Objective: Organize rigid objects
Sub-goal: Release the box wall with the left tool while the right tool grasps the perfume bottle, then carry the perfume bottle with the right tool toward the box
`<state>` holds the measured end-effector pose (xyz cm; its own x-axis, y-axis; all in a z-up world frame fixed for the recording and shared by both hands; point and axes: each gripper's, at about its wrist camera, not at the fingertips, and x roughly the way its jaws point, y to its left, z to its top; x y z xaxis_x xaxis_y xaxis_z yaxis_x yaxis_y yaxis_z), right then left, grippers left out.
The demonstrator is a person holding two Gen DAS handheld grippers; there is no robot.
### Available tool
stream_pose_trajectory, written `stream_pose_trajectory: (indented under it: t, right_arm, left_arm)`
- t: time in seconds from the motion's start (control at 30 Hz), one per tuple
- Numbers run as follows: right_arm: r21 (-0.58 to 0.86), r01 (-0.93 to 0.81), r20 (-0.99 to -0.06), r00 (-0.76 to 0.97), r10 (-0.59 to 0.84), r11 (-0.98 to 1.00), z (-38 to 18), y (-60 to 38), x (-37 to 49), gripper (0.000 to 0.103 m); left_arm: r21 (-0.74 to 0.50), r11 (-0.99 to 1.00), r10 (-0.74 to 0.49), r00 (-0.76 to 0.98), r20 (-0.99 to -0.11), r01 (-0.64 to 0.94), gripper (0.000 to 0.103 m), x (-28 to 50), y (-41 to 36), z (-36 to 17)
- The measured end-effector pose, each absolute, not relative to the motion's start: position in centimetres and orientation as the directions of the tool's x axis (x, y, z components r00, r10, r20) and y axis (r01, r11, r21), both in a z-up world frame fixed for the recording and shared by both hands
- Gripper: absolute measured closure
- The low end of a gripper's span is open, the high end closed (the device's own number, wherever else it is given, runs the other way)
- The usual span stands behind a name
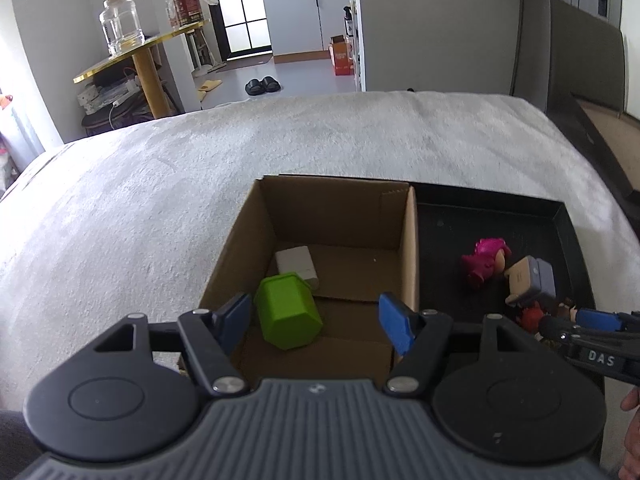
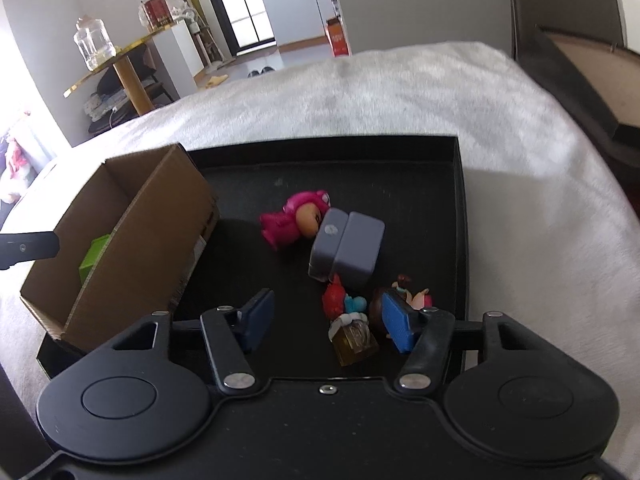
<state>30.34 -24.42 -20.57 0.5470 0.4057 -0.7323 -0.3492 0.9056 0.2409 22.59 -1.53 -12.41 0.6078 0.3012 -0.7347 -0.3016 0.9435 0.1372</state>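
Right gripper [image 2: 326, 322] hovers low over the near end of the black tray [image 2: 460, 216], jaws apart, pads pressing on nothing; a red-haired figurine [image 2: 340, 300] on a yellowish block lies between the blue pads [image 2: 396, 326], not touching either that I can see. A second small figurine [image 2: 412, 292] with brown hair sits just behind the right pad, partly hidden. Left gripper [image 1: 316, 320] hangs over the near edge of the cardboard box [image 1: 408, 240], jaws released and empty. Inside the box: a green plastic container [image 1: 288, 312] tipped on its side just ahead of the left pad, and a white rectangular block [image 1: 296, 264] behind it, touching or nearly so. Box stands at the left end of the tray, its right wall beside the tray floor. Mid-tray, a grey two-part case [image 2: 348, 248] lies flat; a pink figurine [image 2: 296, 220] lies on its side with its head against the case. Tray and box rest on a white fuzzy blanket [image 1: 160, 200]. Beyond the blanket's edge, a gold-rimmed side table [image 1: 136, 60] carrying a clear glass jar [image 1: 120, 24], black slippers [image 1: 262, 86] on the floor, an orange carton [image 1: 342, 56] near a doorway.
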Motion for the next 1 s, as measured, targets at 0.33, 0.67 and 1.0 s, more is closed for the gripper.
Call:
stream_pose_trajectory:
  t: [0.33, 0.67, 1.0]
  right_arm:
    - [0.308, -0.360, -0.771, 0.449, 0.453, 0.881, -23.2, -24.4, 31.6, 0.048]
    - [0.341, -0.366, -0.777, 0.409, 0.479, 0.866, -23.9, -24.9, 31.8, 0.077]
    - [0.331, -0.388, -0.760, 0.429, 0.487, 0.860, -22.6, -25.0, 31.3, 0.078]
  left_arm:
    - [0.226, 0.941, 0.333, 0.572, -0.749, -0.252, 0.034, 24.3, -4.4, -13.5]
    - [0.278, 0.928, 0.371, 0.546, -0.751, -0.248, 0.033, 25.3, -4.9, -14.2]
    - [0.254, 0.931, 0.360, 0.550, -0.753, -0.261, 0.033, 24.6, -4.0, -13.8]
